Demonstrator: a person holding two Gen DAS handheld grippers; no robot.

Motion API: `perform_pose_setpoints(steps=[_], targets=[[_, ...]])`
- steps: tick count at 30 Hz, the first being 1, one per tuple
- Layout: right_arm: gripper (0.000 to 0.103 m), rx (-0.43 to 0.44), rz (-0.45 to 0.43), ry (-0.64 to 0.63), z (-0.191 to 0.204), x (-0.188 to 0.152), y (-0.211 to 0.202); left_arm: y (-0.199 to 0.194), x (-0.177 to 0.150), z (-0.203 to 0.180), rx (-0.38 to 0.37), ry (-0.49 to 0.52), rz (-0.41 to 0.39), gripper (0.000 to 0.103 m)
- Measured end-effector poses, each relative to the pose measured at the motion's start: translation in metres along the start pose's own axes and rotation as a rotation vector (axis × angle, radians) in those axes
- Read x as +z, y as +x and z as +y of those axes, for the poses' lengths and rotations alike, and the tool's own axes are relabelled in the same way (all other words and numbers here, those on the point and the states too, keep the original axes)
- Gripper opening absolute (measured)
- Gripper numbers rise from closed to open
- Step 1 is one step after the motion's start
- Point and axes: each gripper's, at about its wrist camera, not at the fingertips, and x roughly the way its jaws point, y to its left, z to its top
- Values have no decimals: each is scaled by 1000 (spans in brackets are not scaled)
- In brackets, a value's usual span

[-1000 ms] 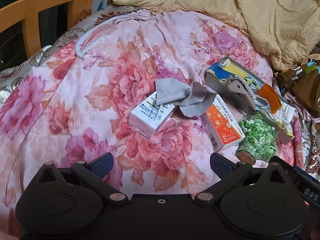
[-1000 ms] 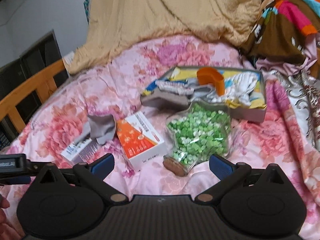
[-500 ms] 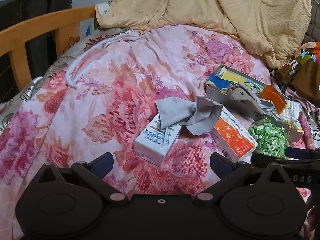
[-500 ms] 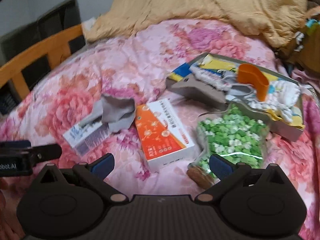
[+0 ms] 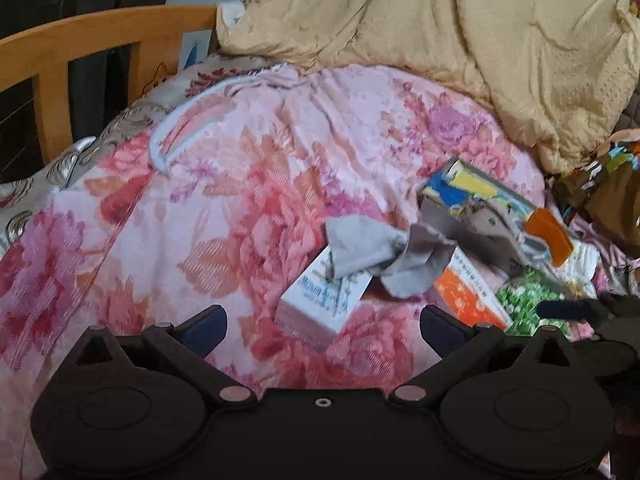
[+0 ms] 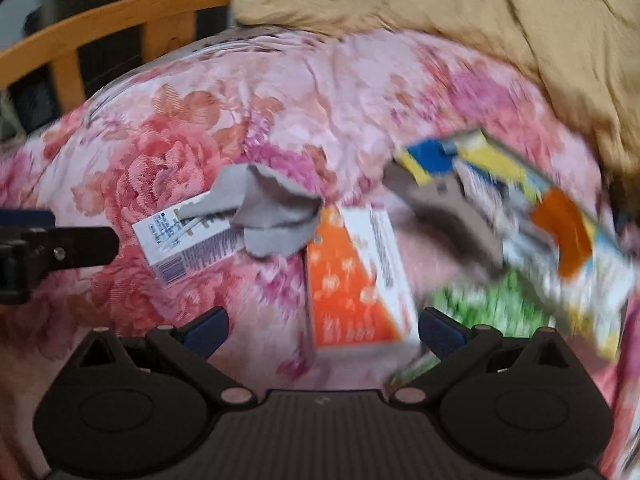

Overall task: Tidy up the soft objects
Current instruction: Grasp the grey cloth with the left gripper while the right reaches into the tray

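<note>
A crumpled grey cloth (image 5: 384,258) (image 6: 272,216) lies on the floral pink bedspread (image 5: 240,184), draped over a white carton (image 5: 324,300) (image 6: 188,240) and touching an orange-and-white box (image 5: 468,296) (image 6: 352,280). My left gripper (image 5: 322,326) hovers open just short of the white carton, nothing between its fingers. Above the orange box my right gripper (image 6: 322,326) is open and empty too; its view is motion-blurred. An open flat box (image 5: 492,208) (image 6: 500,200) farther right holds an orange scoop (image 5: 550,236) and white fabric.
A jar of green bits (image 5: 524,304) (image 6: 492,312) lies beside the orange box. A tan quilt (image 5: 460,32) is heaped at the back, patterned brown cloth (image 5: 600,184) at the right. A wooden bed rail (image 5: 100,36) runs along the left.
Both grippers have swung left and drawn closer to the cloth and cartons. The right view now centres on the orange box instead of the green jar. Both stay open.
</note>
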Motion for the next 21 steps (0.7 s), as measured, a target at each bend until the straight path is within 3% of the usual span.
perform_pose_setpoints(steps=[6, 9, 13, 21], targets=[[103, 8, -86, -18, -15, 0, 16, 23, 10, -11, -28, 47, -22, 102], [103, -43, -135, -97, -17, -3, 19, 34, 10, -12, -50, 23, -18, 102], [102, -123, -136, -170, -18, -8, 31, 53, 11, -14, -66, -2, -49, 102], [92, -156, -160, -130, -34, -3, 43, 92, 26, -34, -124, 3, -81, 102]])
